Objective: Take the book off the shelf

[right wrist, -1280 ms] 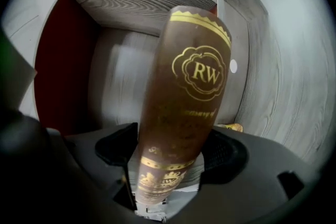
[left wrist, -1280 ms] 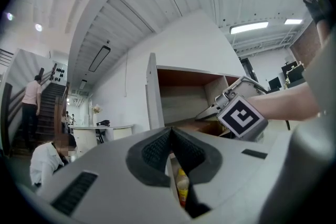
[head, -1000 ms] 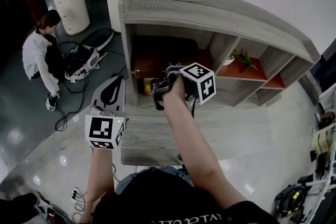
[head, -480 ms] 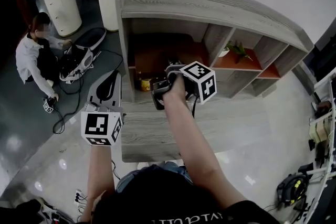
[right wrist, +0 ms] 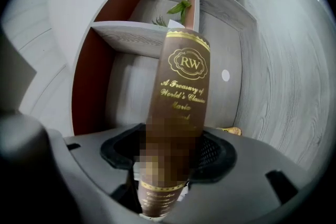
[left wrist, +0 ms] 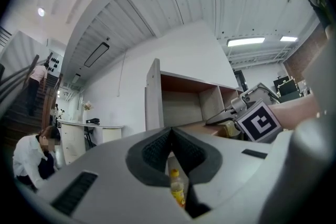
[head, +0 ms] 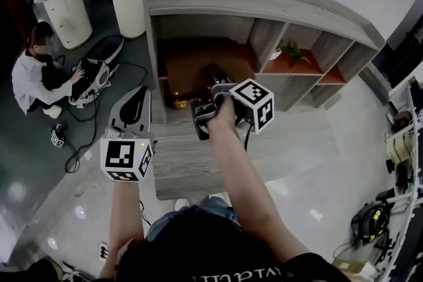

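Brown book (right wrist: 181, 86), gilt-lettered spine, set between closing jaws of right gripper (right wrist: 169, 152), before grey wooden shelf (right wrist: 126, 34). Left gripper (left wrist: 171, 135) pinched together, empty.

**Bright, even light; fisheye warp**

White ceiling strip lights (left wrist: 247, 41) glow in the left gripper view, and the glossy floor (head: 66, 221) carries soft glare spots. The shelf (head: 264, 0) recess lies in shadow. Both gripper views bend at the edges inside black corners. The book (right wrist: 181, 97) spine softens close to the lens.

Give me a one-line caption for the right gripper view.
Jaws of the right gripper closing around the spine of a brown gilt-lettered book, with the grey shelf behind it.
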Demonstrator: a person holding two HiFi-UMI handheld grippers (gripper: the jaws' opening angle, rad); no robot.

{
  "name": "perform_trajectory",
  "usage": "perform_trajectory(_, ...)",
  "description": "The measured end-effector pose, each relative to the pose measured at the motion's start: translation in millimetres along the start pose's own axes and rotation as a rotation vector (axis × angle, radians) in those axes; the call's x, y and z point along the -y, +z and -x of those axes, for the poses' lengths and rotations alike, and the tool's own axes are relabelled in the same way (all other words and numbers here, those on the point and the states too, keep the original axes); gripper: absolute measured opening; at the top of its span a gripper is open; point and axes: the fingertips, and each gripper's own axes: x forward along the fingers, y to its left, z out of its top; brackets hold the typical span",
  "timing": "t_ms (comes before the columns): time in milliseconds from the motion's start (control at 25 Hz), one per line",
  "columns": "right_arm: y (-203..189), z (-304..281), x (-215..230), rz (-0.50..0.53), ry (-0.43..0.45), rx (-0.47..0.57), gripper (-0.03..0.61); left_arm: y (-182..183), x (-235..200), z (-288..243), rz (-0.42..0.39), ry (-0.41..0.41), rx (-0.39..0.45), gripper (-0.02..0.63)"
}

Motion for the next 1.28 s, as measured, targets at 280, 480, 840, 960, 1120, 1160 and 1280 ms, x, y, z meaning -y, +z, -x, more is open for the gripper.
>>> perform_trajectory(280,-5,17,2,-0.009,0.07,0.004,0.257,-2,3,4,0.01,-0.043,0.004,0.011)
perform_trajectory(480,-8,26,6,-0.016,0.116,0.002,0.249,-4,4,5,0.009,-0.073,0.001,0.011)
perform_trajectory(840,-8,52,1,0.059,0.219,0.004,0.238,-1,9,2,0.024,-0.109,0.019,0.011)
perform_trajectory(960,-2,60,0,0.08,0.245,0.013,0.236,1,15,0,0.025,-0.118,0.025,0.011)
perform_trajectory(1120,7,72,-4,0.123,0.283,0.03,0.236,1,24,-3,0.023,-0.125,0.027,0.011)
perform_trajectory(1160,9,75,-5,0.137,0.291,0.033,0.236,1,26,-3,0.023,-0.125,0.027,0.011)
perform_trajectory(1280,14,84,-6,0.199,0.304,0.049,0.236,1,30,-4,0.025,-0.117,0.027,0.011)
